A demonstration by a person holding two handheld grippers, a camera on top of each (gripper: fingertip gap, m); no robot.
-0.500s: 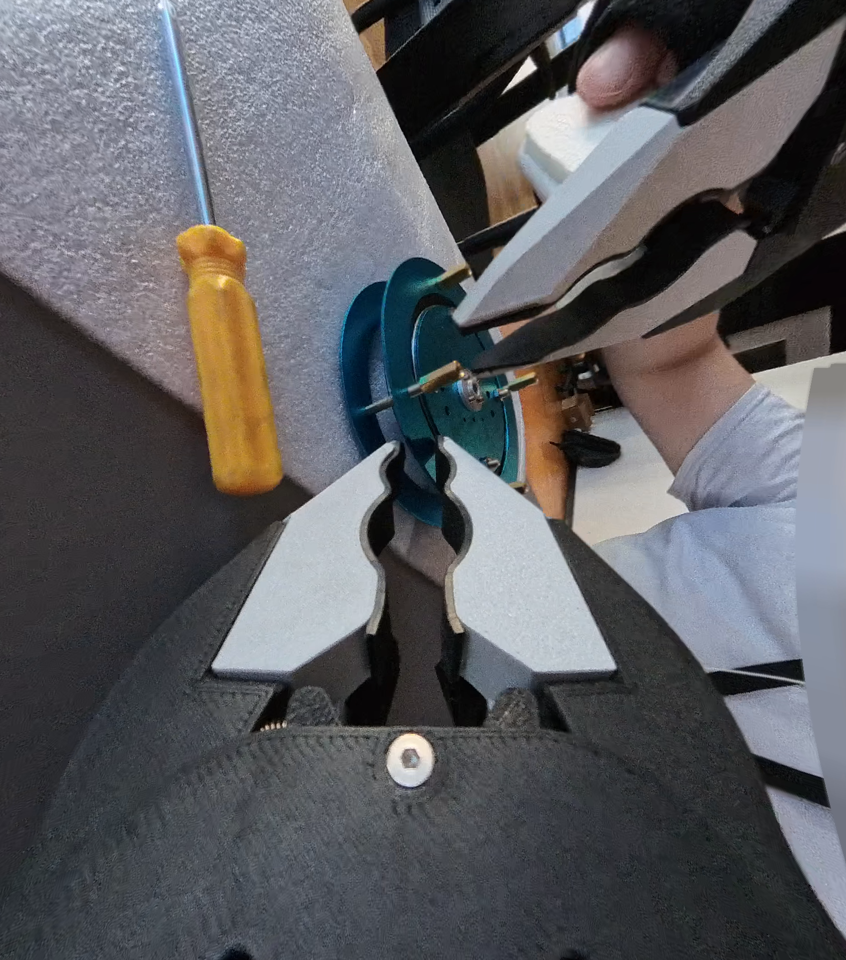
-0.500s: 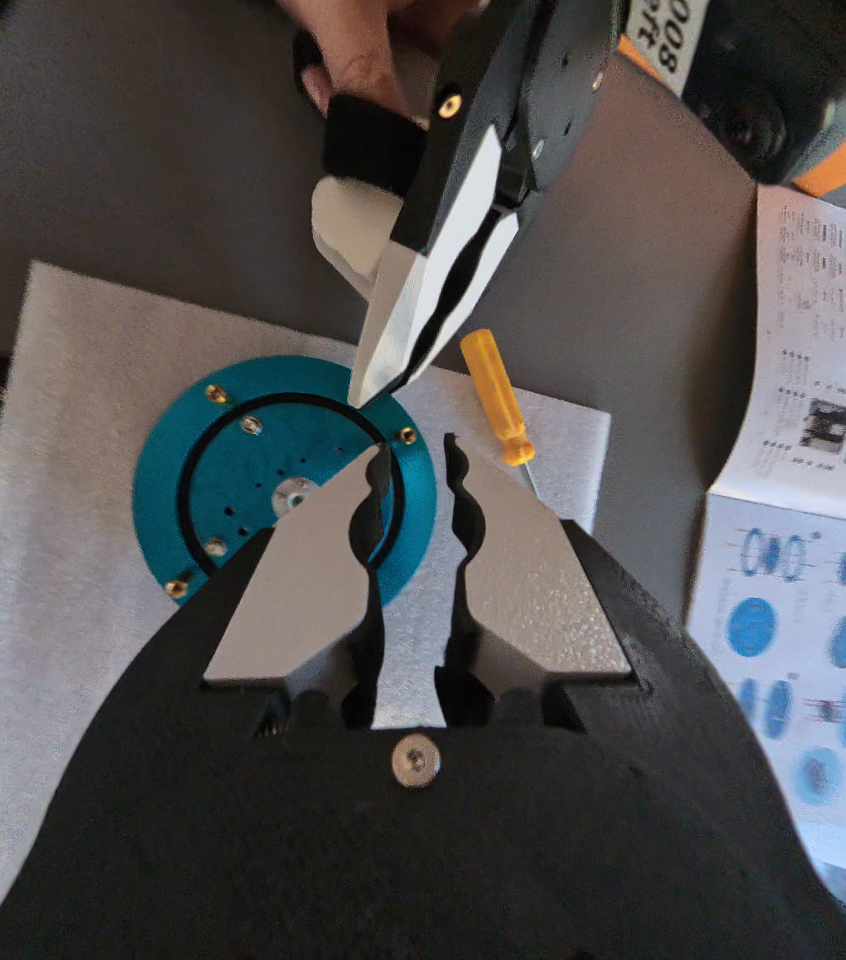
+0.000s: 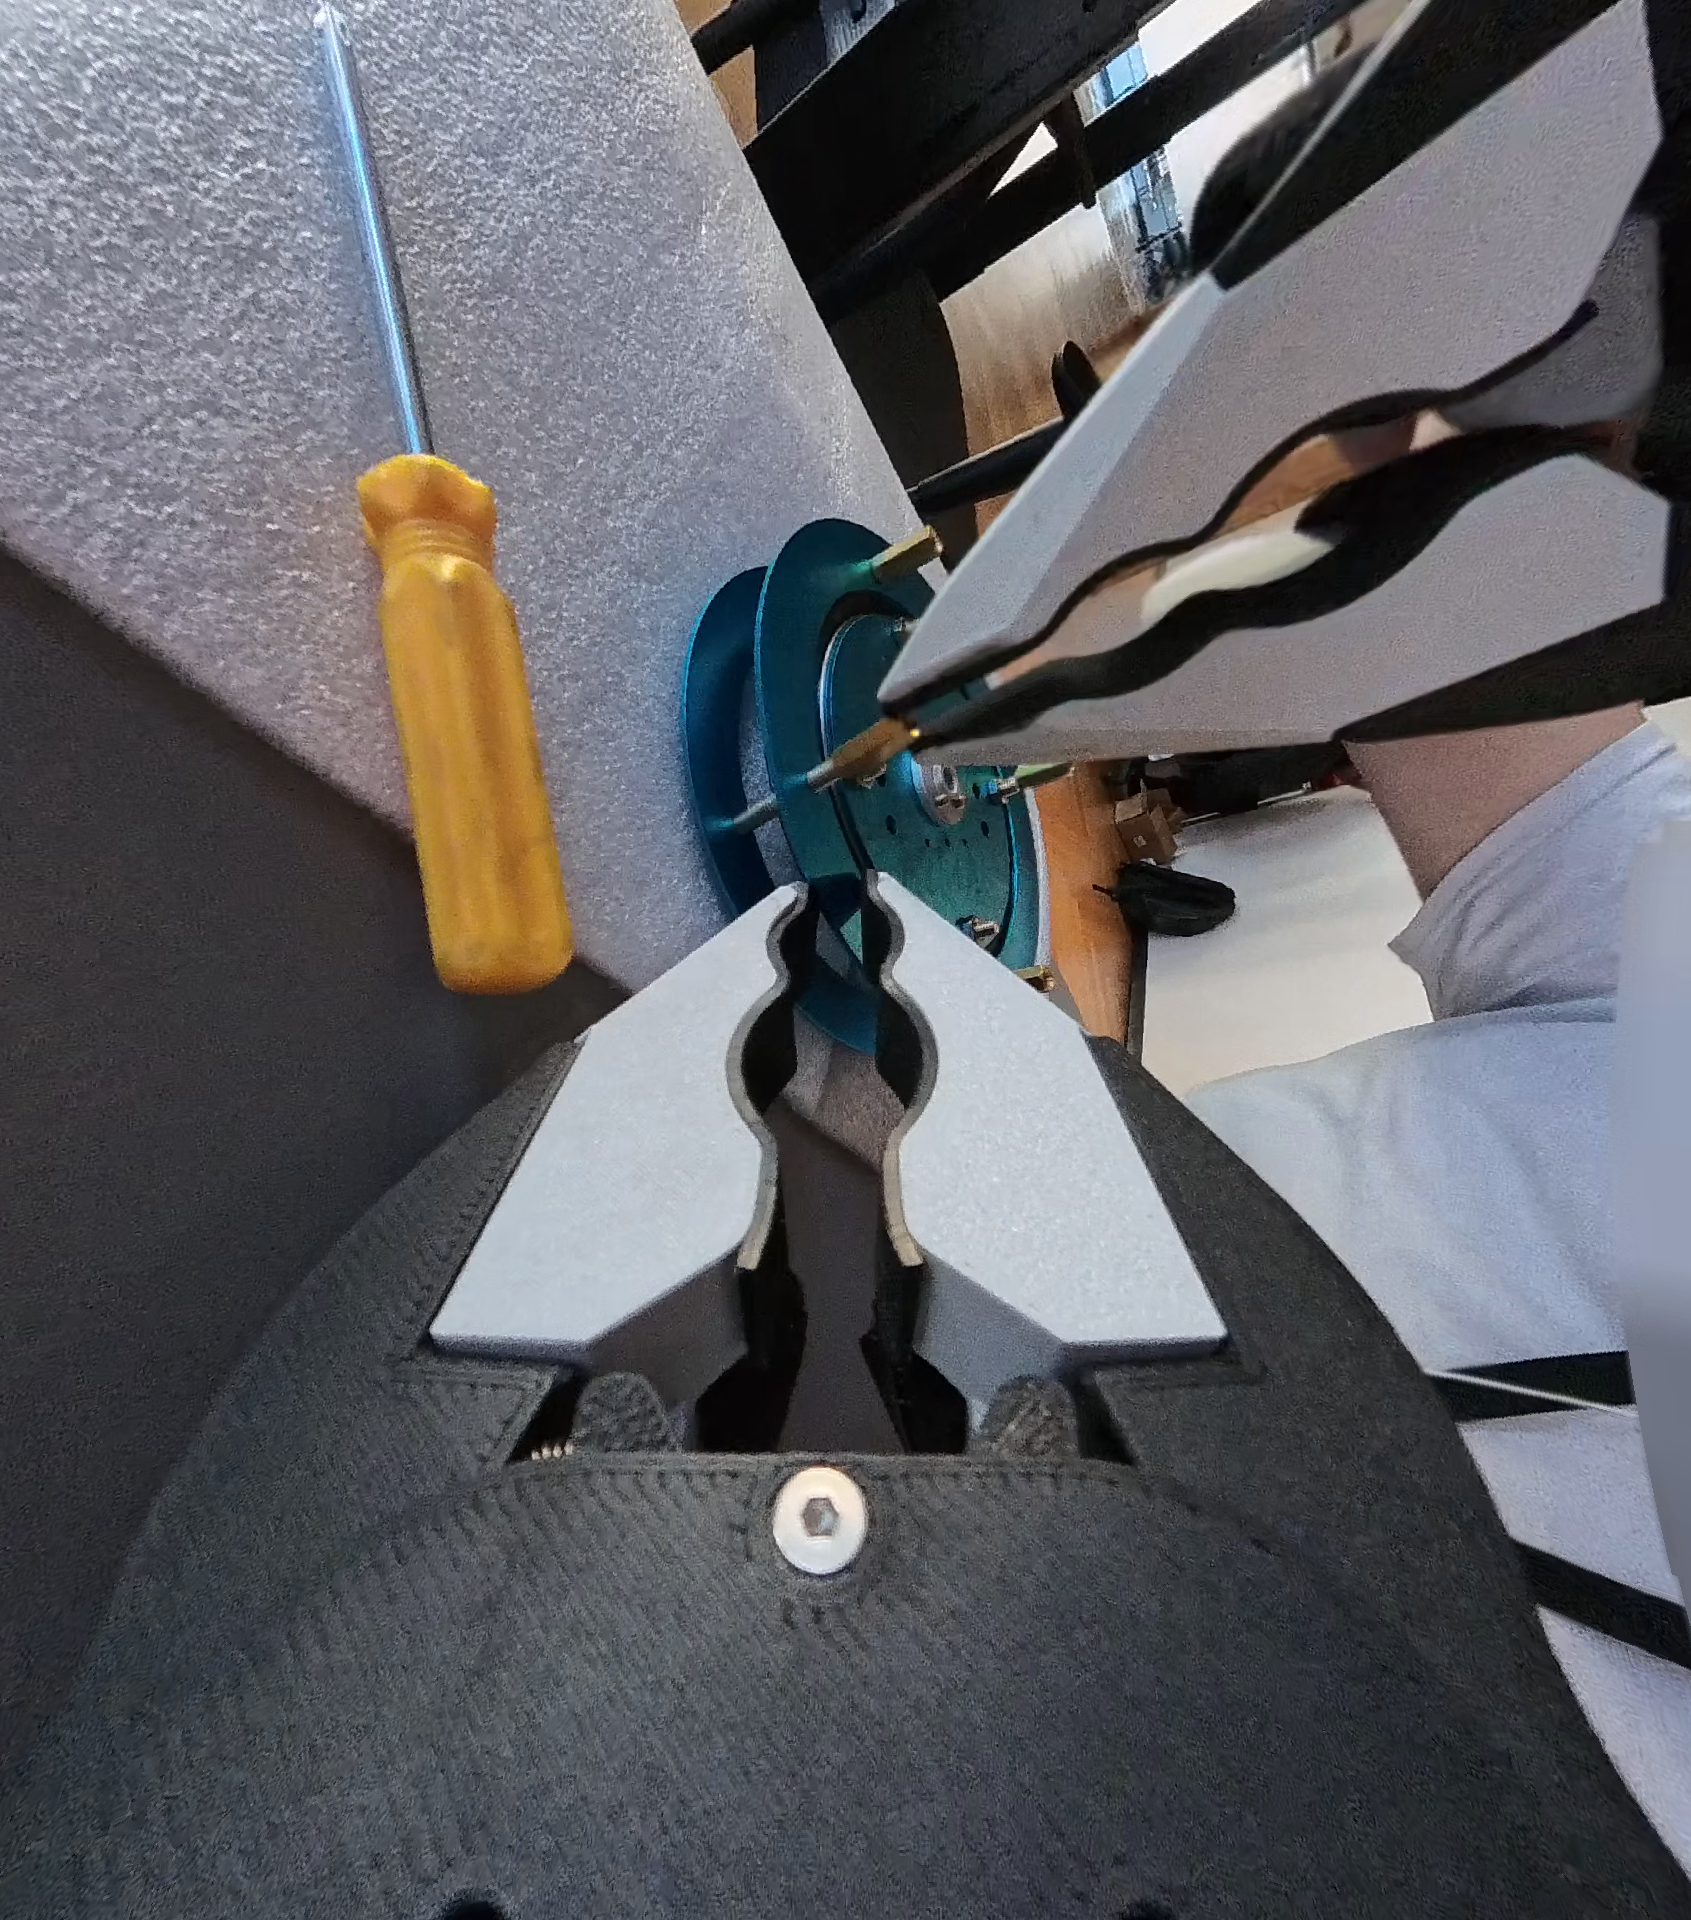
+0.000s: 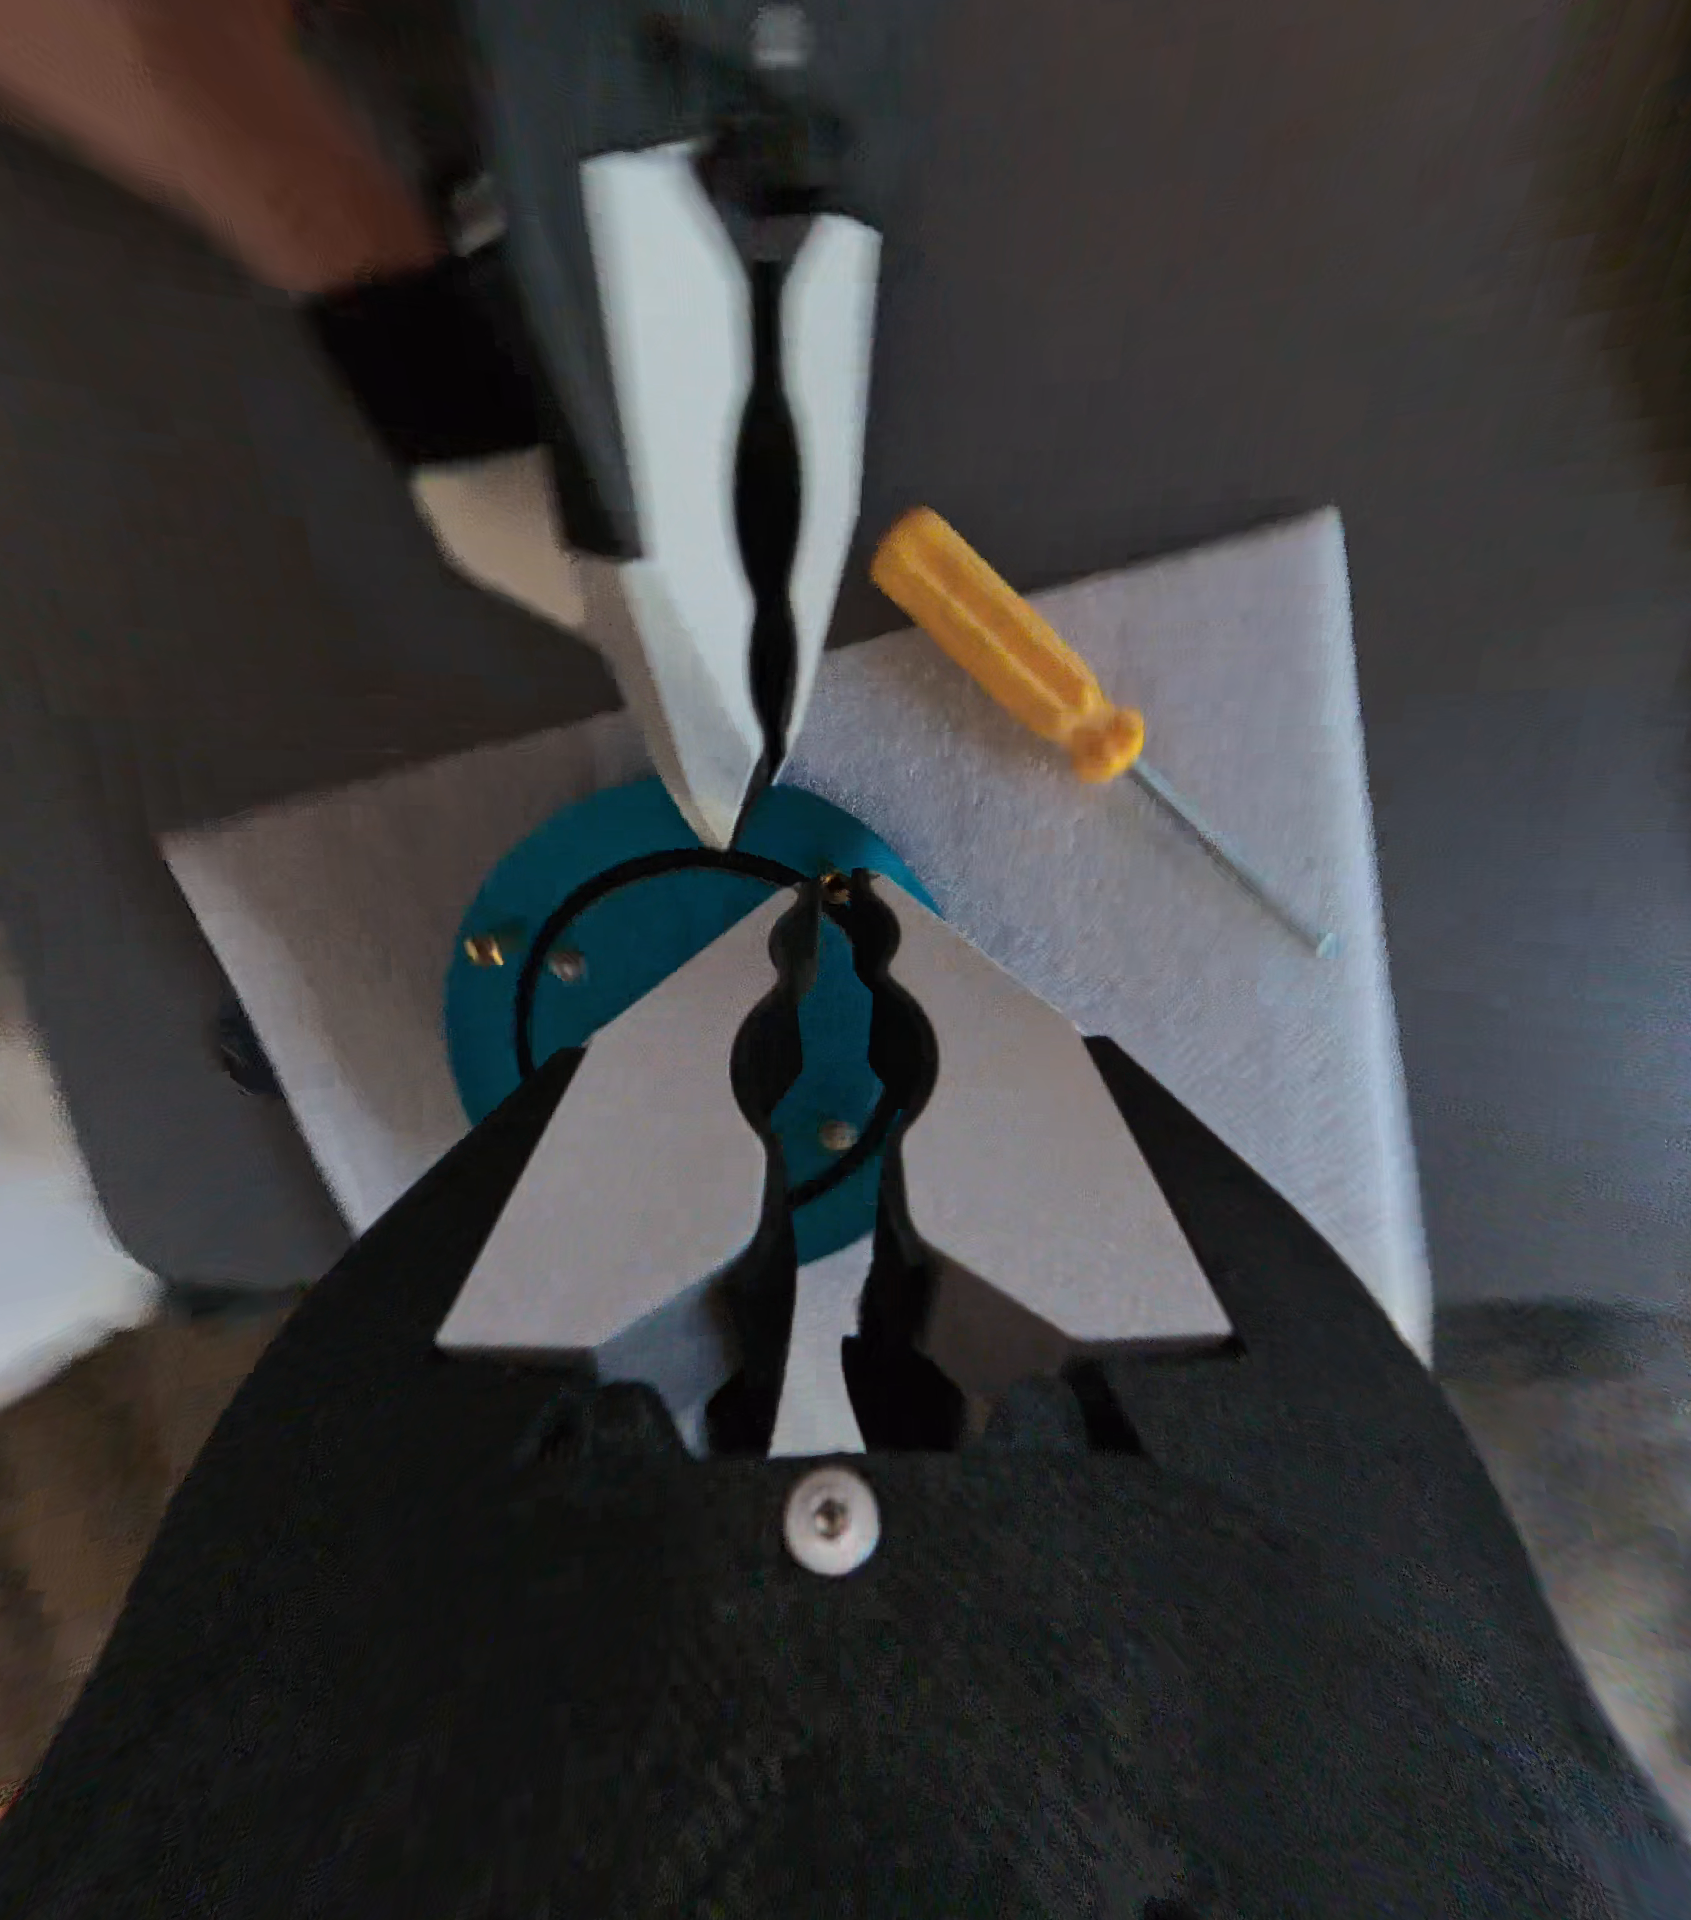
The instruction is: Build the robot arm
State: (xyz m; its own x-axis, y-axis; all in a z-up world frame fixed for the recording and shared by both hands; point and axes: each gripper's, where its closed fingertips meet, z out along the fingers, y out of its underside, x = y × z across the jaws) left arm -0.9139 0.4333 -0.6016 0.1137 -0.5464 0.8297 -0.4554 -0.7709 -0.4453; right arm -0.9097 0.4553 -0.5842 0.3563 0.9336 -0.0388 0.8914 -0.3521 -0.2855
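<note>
Dark grey counter [image 3: 93,1039], with a sheet of white foam [image 3: 145,260] laid on it. On the foam we see a teal disc assembly [image 3: 934,862]: 2 round plates stacked on brass standoffs, a thin black ring [image 4: 633,873] lying on the top face. A yellow-handled screwdriver [image 3: 467,727] lies just beside it, handle half off the foam edge, shaft on the foam.

Left hand-held gripper [image 3: 836,899]: tips pressed nearly together at the near rim of the disc, a black strand of the ring running between them; we read it as clenched on the ring, though the right wrist view is blurred.

Right hand-held gripper [image 4: 833,888]: tips narrowed around 1 brass standoff [image 3: 867,750] at the disc's edge, pinching its top end. In the left wrist view its fingers [image 3: 1236,540] reach in from the upper right, only a thin wavy gap between them.

A white-sleeved arm [image 3: 1443,1091] sits beyond the counter edge.
</note>
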